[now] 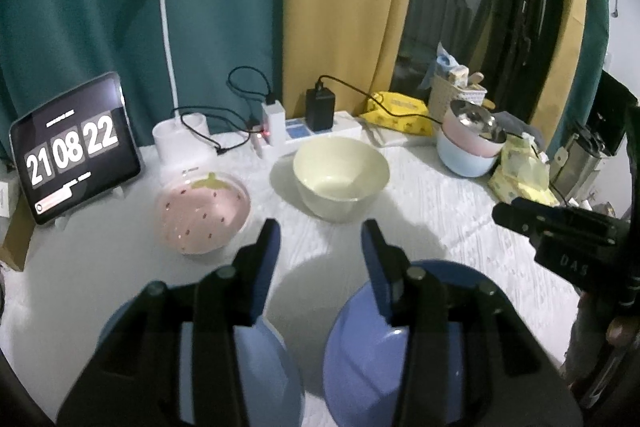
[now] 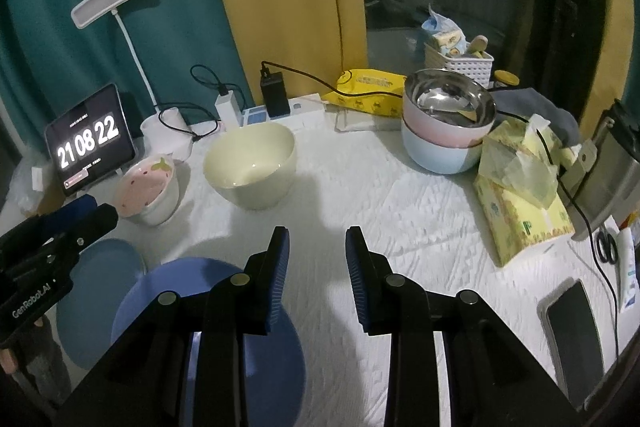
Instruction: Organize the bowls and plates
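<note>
Where quilted cloth (image 2: 380, 195) spreads, round glossy cream bowl (image 2: 250, 167) (deep) sits.

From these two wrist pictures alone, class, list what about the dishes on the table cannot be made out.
- Pale blue flat plate, left wrist view: mostly hidden behind the left hand-held gripper.
- Darker blue round plate, right wrist view: near half covered by the right hand-held gripper.
- Stacked pink and pale blue bowls: how many are nested cannot be counted.
- Steel bowl on top: glare hides any contents.
</note>
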`<act>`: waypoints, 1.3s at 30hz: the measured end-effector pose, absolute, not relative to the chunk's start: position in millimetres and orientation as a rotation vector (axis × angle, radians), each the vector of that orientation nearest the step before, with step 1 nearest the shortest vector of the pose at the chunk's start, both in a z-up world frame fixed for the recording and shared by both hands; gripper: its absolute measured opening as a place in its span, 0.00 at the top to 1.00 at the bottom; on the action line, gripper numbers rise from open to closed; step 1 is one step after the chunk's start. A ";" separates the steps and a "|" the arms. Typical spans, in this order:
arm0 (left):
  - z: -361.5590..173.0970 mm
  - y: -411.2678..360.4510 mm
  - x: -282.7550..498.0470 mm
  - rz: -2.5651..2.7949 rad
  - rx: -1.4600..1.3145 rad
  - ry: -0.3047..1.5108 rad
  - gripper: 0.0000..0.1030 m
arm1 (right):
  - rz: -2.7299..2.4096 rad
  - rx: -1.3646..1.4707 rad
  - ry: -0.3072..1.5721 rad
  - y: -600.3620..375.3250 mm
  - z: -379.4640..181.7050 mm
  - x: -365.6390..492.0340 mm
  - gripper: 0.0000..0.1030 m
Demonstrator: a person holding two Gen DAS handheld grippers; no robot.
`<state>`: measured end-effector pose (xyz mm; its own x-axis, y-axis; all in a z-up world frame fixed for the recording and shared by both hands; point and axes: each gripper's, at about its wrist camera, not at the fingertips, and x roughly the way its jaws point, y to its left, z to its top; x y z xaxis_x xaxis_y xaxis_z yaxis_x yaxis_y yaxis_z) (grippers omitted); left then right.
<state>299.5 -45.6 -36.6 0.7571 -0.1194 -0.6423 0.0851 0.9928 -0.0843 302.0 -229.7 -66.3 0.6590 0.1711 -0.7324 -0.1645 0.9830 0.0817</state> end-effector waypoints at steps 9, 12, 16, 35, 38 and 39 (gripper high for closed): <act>-34.2 -49.9 323.6 -0.115 -0.046 0.702 0.57 | 0.209 0.000 0.821 -228.9 -64.5 321.8 0.70; -33.1 -50.6 334.4 -0.116 -0.048 0.703 0.57 | 0.218 -0.001 0.815 -228.1 -63.7 330.1 0.70; -34.5 -51.3 352.9 -0.127 -0.062 0.732 0.57 | 0.236 0.001 0.821 -226.4 -65.8 341.6 0.70; -87.8 -49.7 440.5 -0.121 -0.078 0.935 0.57 | 0.283 0.034 0.929 -223.5 -92.1 429.4 0.68; -96.5 -52.2 452.0 -0.129 -0.059 0.978 0.57 | 0.300 0.046 0.956 -221.3 -100.2 440.7 0.68; -98.7 -52.3 455.1 -0.129 -0.062 0.989 0.57 | 0.305 0.046 0.963 -220.3 -102.9 444.5 0.68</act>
